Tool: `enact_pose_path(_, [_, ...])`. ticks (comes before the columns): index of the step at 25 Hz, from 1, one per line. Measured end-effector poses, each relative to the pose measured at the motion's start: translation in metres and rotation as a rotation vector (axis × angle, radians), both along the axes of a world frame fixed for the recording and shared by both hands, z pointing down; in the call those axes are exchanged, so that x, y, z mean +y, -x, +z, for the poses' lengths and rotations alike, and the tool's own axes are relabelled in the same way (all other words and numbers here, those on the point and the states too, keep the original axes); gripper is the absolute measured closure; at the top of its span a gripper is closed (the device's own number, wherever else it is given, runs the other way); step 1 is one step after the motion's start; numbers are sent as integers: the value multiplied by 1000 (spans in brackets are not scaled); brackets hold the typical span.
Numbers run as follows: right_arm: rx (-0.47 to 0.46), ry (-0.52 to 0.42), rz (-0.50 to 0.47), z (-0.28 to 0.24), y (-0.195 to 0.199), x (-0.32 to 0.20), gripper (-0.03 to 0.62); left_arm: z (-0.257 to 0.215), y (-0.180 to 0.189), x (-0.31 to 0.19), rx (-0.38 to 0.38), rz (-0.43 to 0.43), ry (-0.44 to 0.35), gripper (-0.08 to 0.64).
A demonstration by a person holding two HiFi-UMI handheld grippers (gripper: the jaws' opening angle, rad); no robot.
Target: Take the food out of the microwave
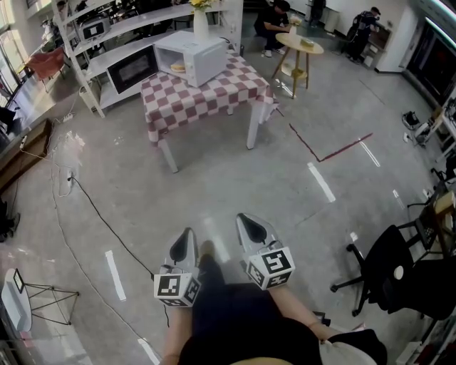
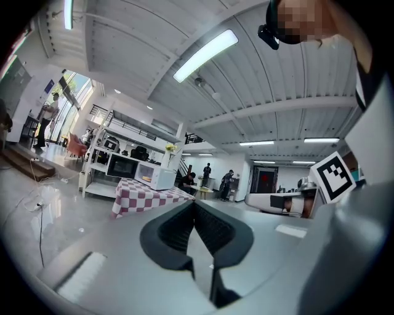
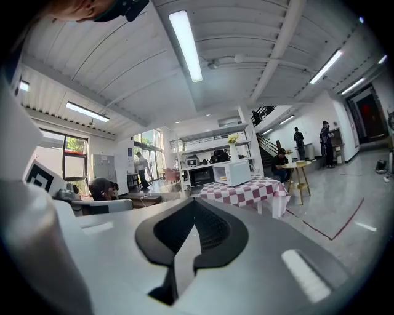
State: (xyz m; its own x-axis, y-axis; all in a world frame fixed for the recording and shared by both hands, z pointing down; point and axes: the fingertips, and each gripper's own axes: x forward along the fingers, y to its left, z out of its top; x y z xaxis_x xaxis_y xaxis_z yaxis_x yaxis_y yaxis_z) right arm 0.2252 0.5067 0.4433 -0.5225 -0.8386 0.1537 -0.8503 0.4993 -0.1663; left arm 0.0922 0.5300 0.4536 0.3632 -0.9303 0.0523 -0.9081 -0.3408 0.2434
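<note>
A white microwave [image 1: 191, 57] stands on a table with a red-and-white checked cloth [image 1: 206, 96], far ahead across the floor. Something yellowish, the food [image 1: 178, 68], shows in its front. Both grippers hang low near the person's body, well away from the table. My left gripper [image 1: 188, 234] and right gripper [image 1: 243, 218] point toward it, both shut and holding nothing. The left gripper view shows shut jaws [image 2: 194, 204] with the microwave [image 2: 157, 178] small in the distance. The right gripper view shows the same: shut jaws [image 3: 196, 202] and the microwave [image 3: 233, 173].
A white shelf with a black microwave [image 1: 132, 68] stands behind the table, and a vase [image 1: 201, 21] stands behind the white microwave. A round wooden table [image 1: 299, 44] with seated people is at the back right. A black chair [image 1: 388, 271] stands right, a cable [image 1: 107, 228] lies left, and red tape [image 1: 331, 150] marks the floor.
</note>
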Motion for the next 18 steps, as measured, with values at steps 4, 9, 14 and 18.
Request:
enact_pose_path(4, [-1,9,-3,1,3,-10,592,0,-2,-14,-3,14,1,552])
enact_pose_path(9, [-6,8,-3,0,5,-35,592,0,-8,-38,-21,51,-2,552])
enact_pose_path(14, [-12,19,-13,3,16,-65,592,3,-2,-65,-33,49,14,552])
enact_pose_path(18, [-16,31,-17,5,26,-89,592,2,10,-88,-22,35,23,552])
